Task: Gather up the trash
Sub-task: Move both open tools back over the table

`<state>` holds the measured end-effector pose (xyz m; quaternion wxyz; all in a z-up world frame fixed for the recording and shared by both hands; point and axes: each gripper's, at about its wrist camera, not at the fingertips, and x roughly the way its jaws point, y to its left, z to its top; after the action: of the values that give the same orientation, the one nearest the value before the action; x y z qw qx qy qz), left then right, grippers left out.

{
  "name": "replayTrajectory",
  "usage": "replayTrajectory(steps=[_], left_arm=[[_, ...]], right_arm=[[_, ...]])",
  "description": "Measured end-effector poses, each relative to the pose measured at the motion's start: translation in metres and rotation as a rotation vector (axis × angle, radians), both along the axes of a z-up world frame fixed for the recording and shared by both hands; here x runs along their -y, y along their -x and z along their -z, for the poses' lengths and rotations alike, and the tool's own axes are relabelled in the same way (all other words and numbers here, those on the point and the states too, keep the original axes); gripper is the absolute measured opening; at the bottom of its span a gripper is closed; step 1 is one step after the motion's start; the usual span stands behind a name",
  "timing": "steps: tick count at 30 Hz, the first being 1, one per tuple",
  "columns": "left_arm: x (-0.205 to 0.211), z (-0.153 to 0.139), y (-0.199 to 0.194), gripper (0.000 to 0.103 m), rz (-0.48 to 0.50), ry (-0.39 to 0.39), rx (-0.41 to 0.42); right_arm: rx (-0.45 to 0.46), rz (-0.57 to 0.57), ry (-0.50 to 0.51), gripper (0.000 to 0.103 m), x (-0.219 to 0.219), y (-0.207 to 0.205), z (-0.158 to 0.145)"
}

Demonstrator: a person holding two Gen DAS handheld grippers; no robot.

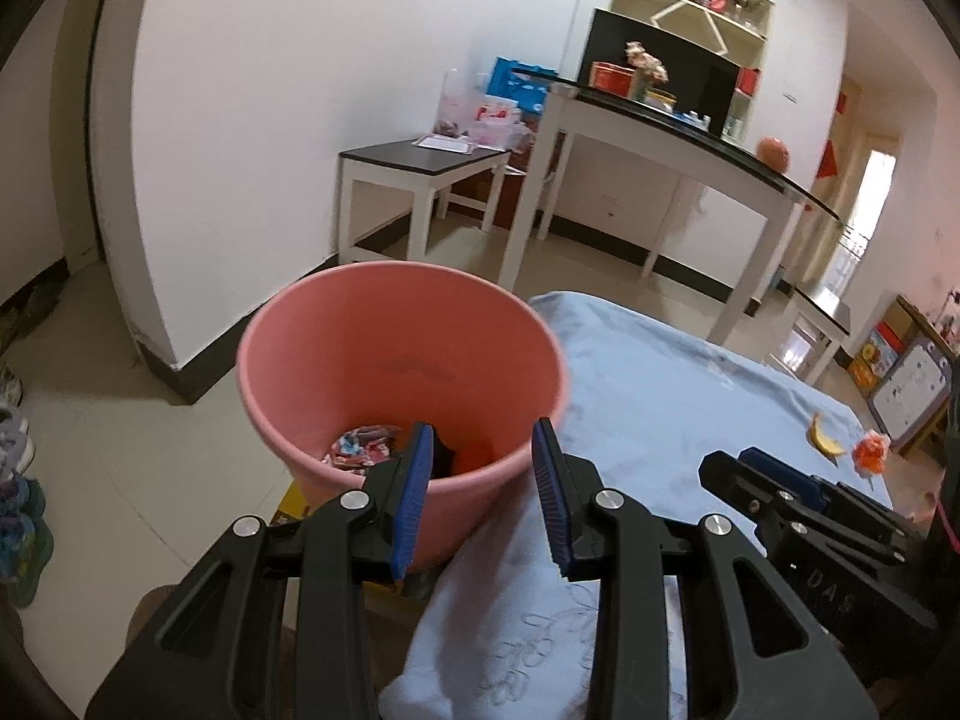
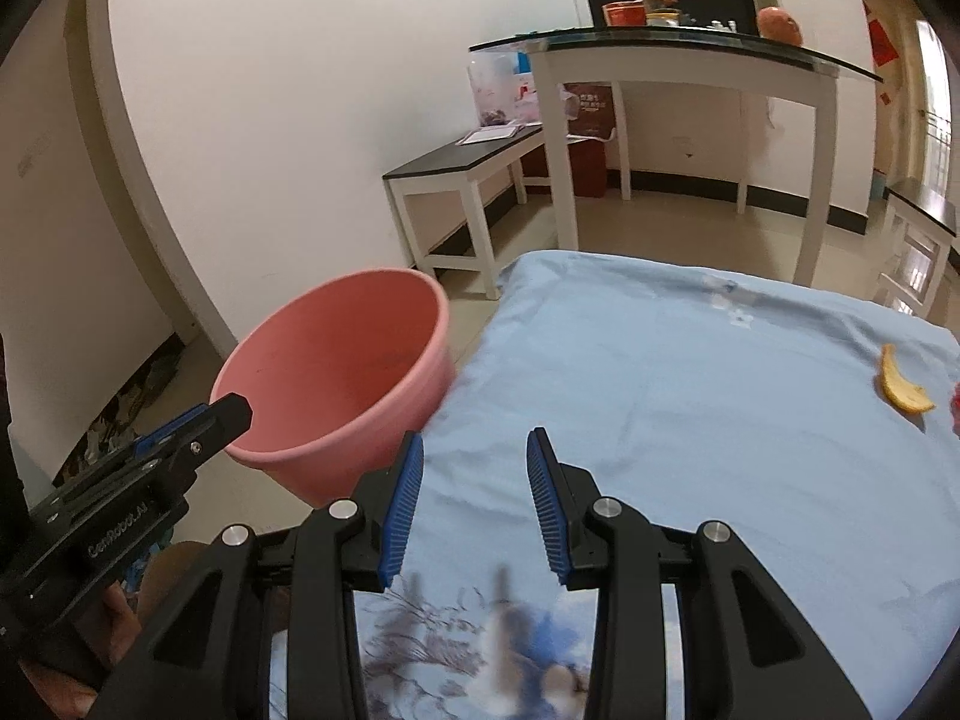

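A pink bin [image 1: 336, 348] stands at the left edge of the blue-clothed table [image 1: 660, 372]. It holds a red-and-white wrapper [image 1: 360, 447] and a dark piece of trash. My left gripper [image 1: 483, 450] is open and empty, just above the bin's near rim. A yellow peel [image 1: 823, 435] and an orange crumpled wrapper [image 1: 871, 451] lie at the table's far right. In the right wrist view, my right gripper [image 2: 474, 462] is open and empty over the cloth [image 2: 660, 390], right of the bin [image 2: 342, 372]. The peel [image 2: 900, 387] lies far right.
A low black-topped bench [image 1: 420, 168] and a tall white table [image 1: 678, 138] with a vase and boxes stand by the far wall. Shoes [image 1: 18, 480] lie on the floor at left. A yellow box sits under the bin.
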<state>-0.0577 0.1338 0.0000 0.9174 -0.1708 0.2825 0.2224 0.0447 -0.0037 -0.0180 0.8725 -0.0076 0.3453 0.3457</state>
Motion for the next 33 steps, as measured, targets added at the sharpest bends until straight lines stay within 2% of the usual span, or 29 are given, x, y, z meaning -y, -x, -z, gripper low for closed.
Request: replayTrajectory(steps=[9,17,26,33], left_arm=[[0.042,-0.005,-0.017,0.035,0.093,-0.033,0.01],[0.087,-0.005,-0.049,0.035,0.206,-0.034,0.0],[0.133,-0.003,-0.082,0.035,0.331,-0.066,-0.01],[0.155,0.002,-0.106,0.035,0.383,-0.077,-0.018]], right_arm=[[-0.01,0.103,-0.011,0.035,0.053,-0.008,0.004],[-0.02,0.229,-0.017,0.035,0.113,-0.019,0.009],[-0.035,0.426,-0.043,0.035,0.194,-0.045,0.013],[-0.067,0.577,-0.081,0.035,0.257,-0.072,0.02]])
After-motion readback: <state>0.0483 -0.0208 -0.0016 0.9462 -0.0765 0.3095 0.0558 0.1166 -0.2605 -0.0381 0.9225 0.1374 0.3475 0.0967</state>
